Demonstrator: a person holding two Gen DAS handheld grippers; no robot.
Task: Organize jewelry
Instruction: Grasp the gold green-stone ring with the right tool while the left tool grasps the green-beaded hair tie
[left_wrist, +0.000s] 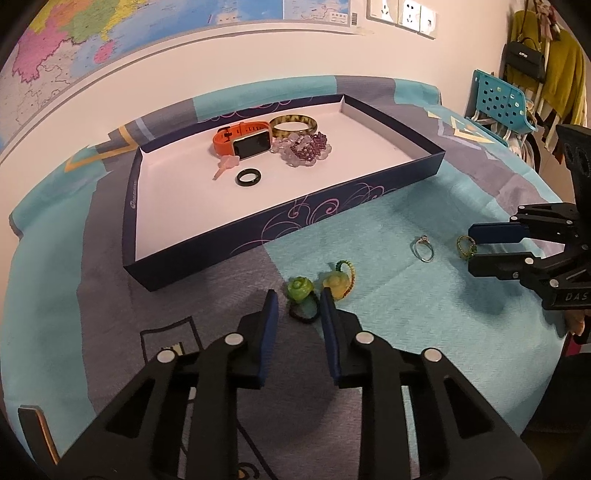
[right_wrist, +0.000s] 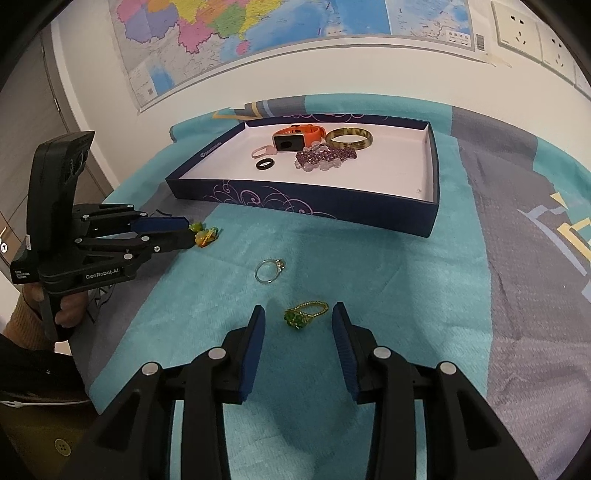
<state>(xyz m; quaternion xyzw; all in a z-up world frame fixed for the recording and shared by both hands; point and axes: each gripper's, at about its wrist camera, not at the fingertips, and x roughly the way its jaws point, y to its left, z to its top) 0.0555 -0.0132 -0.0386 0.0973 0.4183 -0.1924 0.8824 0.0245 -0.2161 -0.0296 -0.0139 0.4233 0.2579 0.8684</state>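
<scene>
While both grippers sit low over the fuzzy teal-and-grey cloth, jaws apart, loose rings lie between and beside them.

Left gripper, pads spread, brackets a glossy green flower ring on a dark band, lower centre; yellow flower ring with braided loop just beside its right pad. Right gripper, pads spread, frames a beaded gold-green ring. Thin silver ring mid-frame, apart from both. Navy cardboard tray, swirl print, white inside, upper centre: orange rubbery watch, mottled bangle, purple bead bracelet, black ring, pink piece.
</scene>
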